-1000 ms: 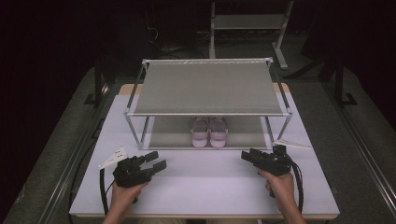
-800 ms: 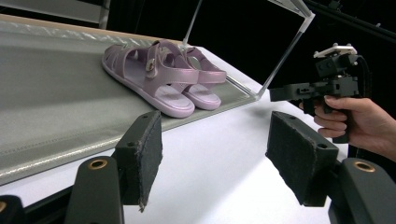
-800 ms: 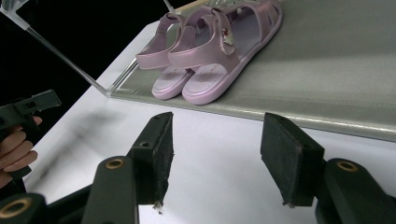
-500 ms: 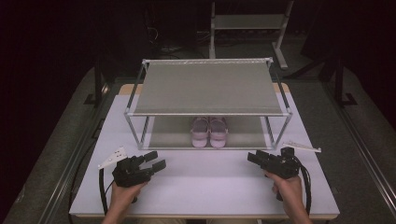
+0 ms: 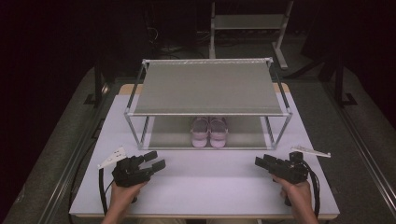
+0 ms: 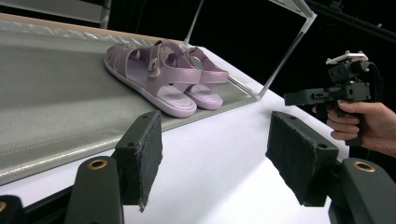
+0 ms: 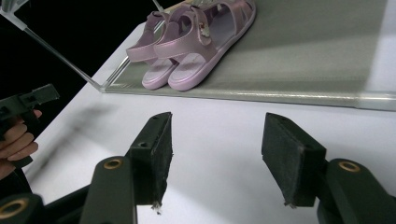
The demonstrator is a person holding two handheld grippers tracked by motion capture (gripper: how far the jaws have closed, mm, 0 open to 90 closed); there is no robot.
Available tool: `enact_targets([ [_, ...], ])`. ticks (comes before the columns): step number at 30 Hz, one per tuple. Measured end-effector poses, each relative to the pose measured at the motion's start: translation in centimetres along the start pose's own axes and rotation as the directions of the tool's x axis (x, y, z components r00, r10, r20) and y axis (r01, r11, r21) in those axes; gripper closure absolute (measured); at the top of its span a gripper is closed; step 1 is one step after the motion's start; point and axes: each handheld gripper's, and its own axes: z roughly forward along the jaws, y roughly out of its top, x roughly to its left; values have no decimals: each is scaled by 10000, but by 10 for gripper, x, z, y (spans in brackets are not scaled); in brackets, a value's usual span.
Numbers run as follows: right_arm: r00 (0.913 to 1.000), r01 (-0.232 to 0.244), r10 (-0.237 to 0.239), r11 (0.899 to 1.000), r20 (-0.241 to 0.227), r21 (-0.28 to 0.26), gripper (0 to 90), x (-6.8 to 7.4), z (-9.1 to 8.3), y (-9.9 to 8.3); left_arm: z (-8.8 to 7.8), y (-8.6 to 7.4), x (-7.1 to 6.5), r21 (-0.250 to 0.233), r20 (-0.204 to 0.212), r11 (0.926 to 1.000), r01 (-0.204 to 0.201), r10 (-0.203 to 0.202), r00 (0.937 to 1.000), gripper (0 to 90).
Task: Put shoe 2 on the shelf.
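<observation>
Pair of pink sandals [image 5: 209,131], side by side, on rack's lower shelf [image 5: 168,135]

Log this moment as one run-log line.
left gripper: open, empty | right gripper: open, empty | pink sandals: lower shelf of rack, untouched

Dark room, one lit white table in the middle.

White table [image 5: 205,186] takes the light from above; a strip of bare wood edge shows at its far corners. Dark grey floor [image 5: 359,116] on both sides, carpet-like. A metal rail [image 5: 70,158] runs along the floor by the table's left side, another rail [image 5: 369,144] by the right. Black stand [image 5: 340,79] on the right, a matching black post [image 5: 97,79] on the left. Behind the table, a pale metal frame with a shelf [image 5: 247,21] on splayed legs. Loose cables [image 5: 163,46] on the floor near it. Walls are lost in black.
</observation>
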Motion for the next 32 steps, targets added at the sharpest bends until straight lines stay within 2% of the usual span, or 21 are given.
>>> enact_targets([
  [8, 9999, -113, 114, 9999, 101, -82, 422, -4, -11, -4, 0, 0, 0, -7, 14, 10000, 11, -11, 10000, 355],
  [20, 9997, -33, 34, 10000, 237, -44, 416, -5, -20, -9, -1, 0, 0, -21, 9, 10000, -6, 6, 10000, 354],
  [32, 9992, -17, 15, 10000, 394, 43, 402, -9, -34, -22, 1, 2, 2, -21, 3, 10000, -14, 14, 10000, 354],
])
